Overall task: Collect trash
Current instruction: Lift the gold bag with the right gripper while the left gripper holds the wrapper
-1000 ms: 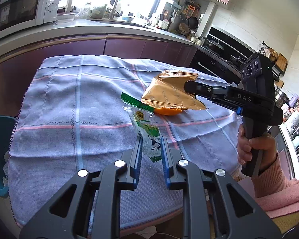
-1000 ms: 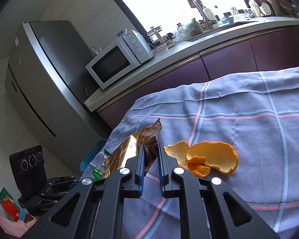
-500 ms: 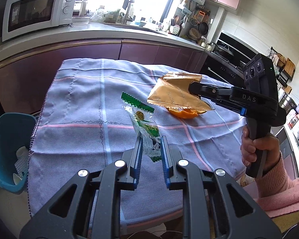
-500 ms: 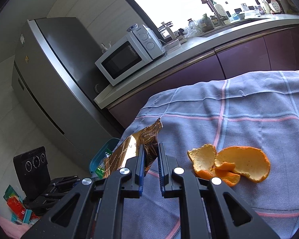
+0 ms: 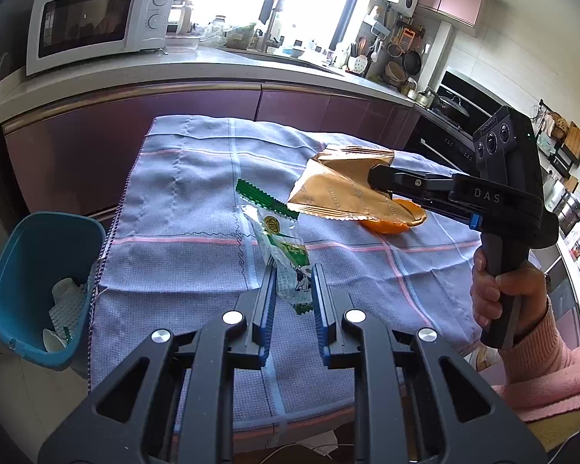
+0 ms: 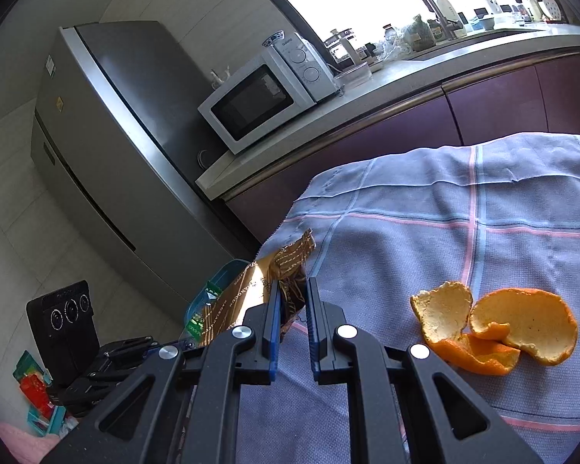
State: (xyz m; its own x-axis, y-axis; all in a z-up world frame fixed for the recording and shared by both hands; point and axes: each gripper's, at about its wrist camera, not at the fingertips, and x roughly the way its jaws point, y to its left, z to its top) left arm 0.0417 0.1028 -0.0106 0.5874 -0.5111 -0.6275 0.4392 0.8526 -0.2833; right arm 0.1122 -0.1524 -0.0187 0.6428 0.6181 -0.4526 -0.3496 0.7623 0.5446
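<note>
Blue bin (image 5: 38,290) on floor at far left, beside desk edge, some white scraps inside; also partly seen behind gold wrapper in right wrist view (image 6: 220,278). Microwave (image 5: 96,23) on kitchen counter behind, fridge (image 6: 108,147) next to it in right wrist view. Desk draped in grey-blue checked cloth (image 5: 181,208). Left gripper (image 5: 293,290) low centre, jaws nearly closed, pinching lower end of clear green-printed wrapper (image 5: 282,247); wrapper rising up and left from the jaws, torn green strip at its top end, lifted above cloth. Seen from right wrist view, left gripper (image 6: 108,355) dark and low at lower left, state of jaws there cannot tell. Gold wrapper (image 5: 340,189) right of centre, held in air above cloth, clamped at its right edge by right gripper (image 5: 378,181); jaws almost shut on it. Same grip in right wrist view: right gripper (image 6: 293,301), narrow gap with brown-gold wrapper (image 6: 266,278) pinched between, wrapper sticking out up and left past desk edge. Orange peel (image 5: 398,220) on cloth, partly hidden under gold wrapper; in right wrist view peel (image 6: 498,328) lying open in several curled pieces, right of jaws, apart from them. Hand (image 5: 498,294) in pink sleeve at far right gripping right gripper's handle.
</note>
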